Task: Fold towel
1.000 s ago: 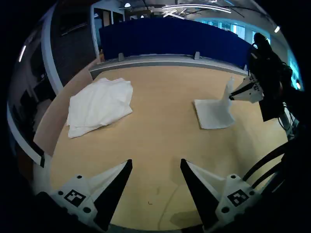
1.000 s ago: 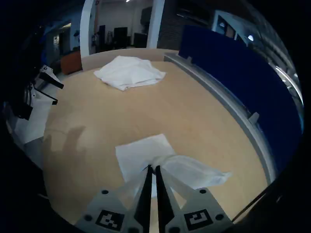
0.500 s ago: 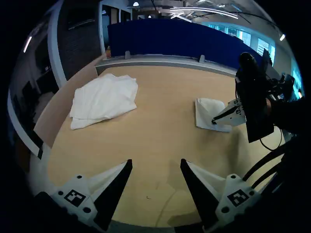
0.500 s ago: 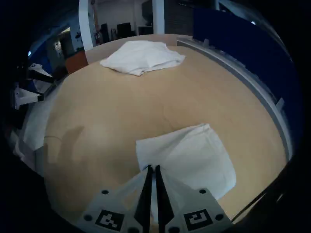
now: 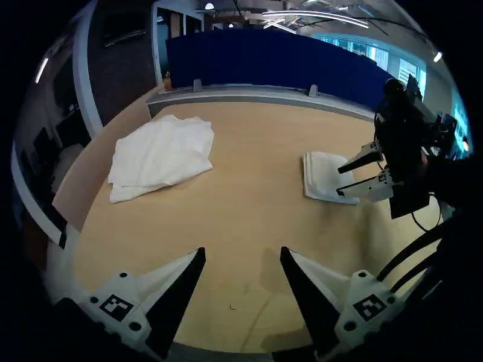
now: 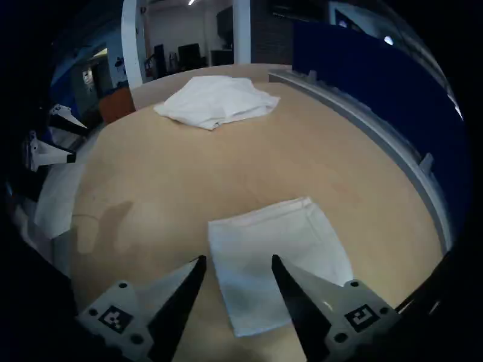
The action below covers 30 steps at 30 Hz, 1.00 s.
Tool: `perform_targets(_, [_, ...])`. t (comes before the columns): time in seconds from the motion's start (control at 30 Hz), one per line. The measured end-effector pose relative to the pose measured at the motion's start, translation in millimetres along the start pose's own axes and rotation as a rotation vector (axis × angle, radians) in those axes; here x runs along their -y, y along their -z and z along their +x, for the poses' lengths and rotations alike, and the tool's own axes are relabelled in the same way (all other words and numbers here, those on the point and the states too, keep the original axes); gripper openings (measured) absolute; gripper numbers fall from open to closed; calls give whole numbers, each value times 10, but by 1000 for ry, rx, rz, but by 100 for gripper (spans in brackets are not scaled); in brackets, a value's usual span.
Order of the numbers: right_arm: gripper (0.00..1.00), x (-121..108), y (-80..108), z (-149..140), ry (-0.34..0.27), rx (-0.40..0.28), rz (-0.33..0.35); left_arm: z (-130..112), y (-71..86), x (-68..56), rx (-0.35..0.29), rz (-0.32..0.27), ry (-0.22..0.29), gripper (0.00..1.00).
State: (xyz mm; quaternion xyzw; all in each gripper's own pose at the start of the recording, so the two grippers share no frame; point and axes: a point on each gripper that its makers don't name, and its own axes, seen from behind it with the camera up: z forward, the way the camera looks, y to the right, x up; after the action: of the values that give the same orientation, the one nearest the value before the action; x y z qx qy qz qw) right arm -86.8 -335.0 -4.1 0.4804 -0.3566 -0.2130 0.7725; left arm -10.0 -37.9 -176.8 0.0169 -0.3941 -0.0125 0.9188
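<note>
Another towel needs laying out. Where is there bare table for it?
The widest bare tabletop lies between the towel pile and the folded towel, reaching to the left gripper. A narrower strip runs along the blue divider. It is crowded at the folded towel, where the right gripper hovers.

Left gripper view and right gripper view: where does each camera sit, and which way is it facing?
Left gripper view: rides the left gripper, low over the table near its edge, facing the blue partition; its open fingers show below, the right gripper and a dark sleeve at right.
Right gripper view: rides the right gripper, just over the folded towel, facing the towel pile; its open fingers show below, the left gripper far left.
Shared: table, folded towel, towel pile, partition.
</note>
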Motion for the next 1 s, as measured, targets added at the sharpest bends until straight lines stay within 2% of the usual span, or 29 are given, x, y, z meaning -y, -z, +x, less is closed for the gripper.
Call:
perform_targets(0.1, [97,-42,91,-54,-20,-10,-44,15,6,3,-1,-1,2,92])
perform_targets(0.53, [98,-71,403,-513,-121,11,-146,59,3,-49,-3,-5,-8,92])
perform_targets(0.7, [98,-87,418,-579,-142,18,-164,74,5,-84,-3,-8,-14,92])
perform_targets(0.9, [97,-86,353,-731,-174,44,-196,66,13,-110,-3,-10,-12,92])
perform_targets(0.97, [93,-62,323,-792,-185,51,-199,54,10,-107,-2,-8,-10,92])
perform_targets(1.0, [87,-51,310,-815,-191,52,-198,47,6,-105,-2,-8,-9,92])
